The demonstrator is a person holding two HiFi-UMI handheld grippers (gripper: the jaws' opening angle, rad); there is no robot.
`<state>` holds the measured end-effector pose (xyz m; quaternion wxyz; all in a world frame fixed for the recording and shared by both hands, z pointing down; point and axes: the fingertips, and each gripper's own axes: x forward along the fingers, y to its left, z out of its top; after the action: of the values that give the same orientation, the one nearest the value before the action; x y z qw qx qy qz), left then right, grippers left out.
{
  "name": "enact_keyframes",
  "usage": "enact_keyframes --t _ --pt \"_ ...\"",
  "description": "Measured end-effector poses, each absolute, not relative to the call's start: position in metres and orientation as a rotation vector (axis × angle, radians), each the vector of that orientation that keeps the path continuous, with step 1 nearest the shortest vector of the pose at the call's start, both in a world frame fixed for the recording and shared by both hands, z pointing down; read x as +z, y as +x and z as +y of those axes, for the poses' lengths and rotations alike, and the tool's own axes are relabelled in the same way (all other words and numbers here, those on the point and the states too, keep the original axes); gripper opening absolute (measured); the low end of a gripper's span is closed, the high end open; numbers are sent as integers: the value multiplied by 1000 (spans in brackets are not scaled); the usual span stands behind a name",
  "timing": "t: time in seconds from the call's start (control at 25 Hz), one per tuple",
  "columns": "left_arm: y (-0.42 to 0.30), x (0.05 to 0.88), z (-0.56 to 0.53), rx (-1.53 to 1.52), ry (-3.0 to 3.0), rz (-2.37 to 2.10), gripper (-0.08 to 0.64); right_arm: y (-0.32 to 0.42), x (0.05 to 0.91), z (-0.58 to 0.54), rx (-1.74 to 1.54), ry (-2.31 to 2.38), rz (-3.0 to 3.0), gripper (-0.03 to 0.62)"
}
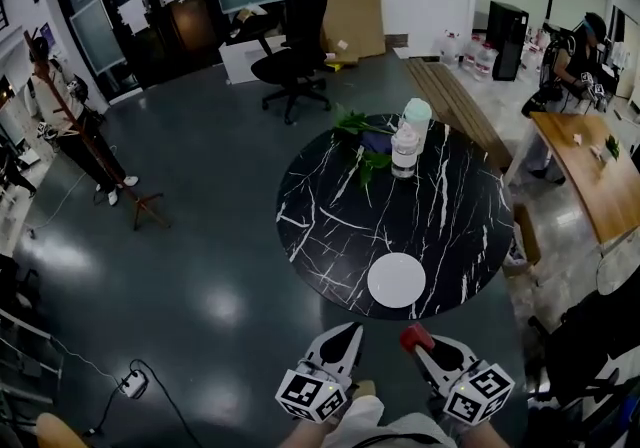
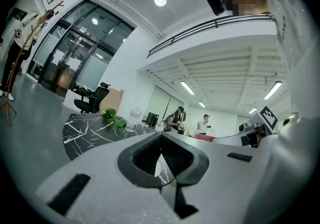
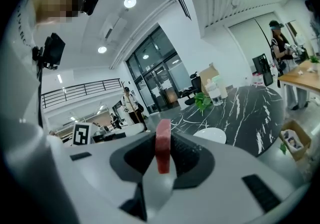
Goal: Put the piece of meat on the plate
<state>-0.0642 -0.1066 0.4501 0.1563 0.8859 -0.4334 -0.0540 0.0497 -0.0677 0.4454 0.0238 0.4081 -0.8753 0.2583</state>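
A white plate (image 1: 396,280) lies empty near the front edge of the round black marble table (image 1: 330,216). My right gripper (image 1: 418,341) hovers just short of that edge, shut on a red piece of meat (image 1: 415,338). In the right gripper view the meat (image 3: 163,145) stands upright between the jaws of the right gripper (image 3: 161,168), with the plate (image 3: 210,134) ahead and slightly right. Beside it on the left, my left gripper (image 1: 350,331) is shut with nothing in it. The left gripper view shows the left gripper (image 2: 167,180) with its tips together and the table (image 2: 85,128) ahead.
Two plastic bottles (image 1: 405,151) and a green plant (image 1: 360,126) stand at the table's far side. Beyond it is a black office chair (image 1: 295,36); a wooden desk (image 1: 590,166) is at the right, a coat stand (image 1: 80,126) at the left. A cardboard box (image 3: 294,138) sits on the floor.
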Motion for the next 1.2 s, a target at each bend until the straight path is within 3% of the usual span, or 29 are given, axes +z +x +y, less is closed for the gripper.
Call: enact_keyframes --t 0.72,1.2 --pt "-42 543 -199 -118 2435 -1320 7 52 548 -196 1013 1175 -2524 91" --pt "-48 558 -227 -123 2384 -1399 6 19 593 -241 1164 979 -2357 91"
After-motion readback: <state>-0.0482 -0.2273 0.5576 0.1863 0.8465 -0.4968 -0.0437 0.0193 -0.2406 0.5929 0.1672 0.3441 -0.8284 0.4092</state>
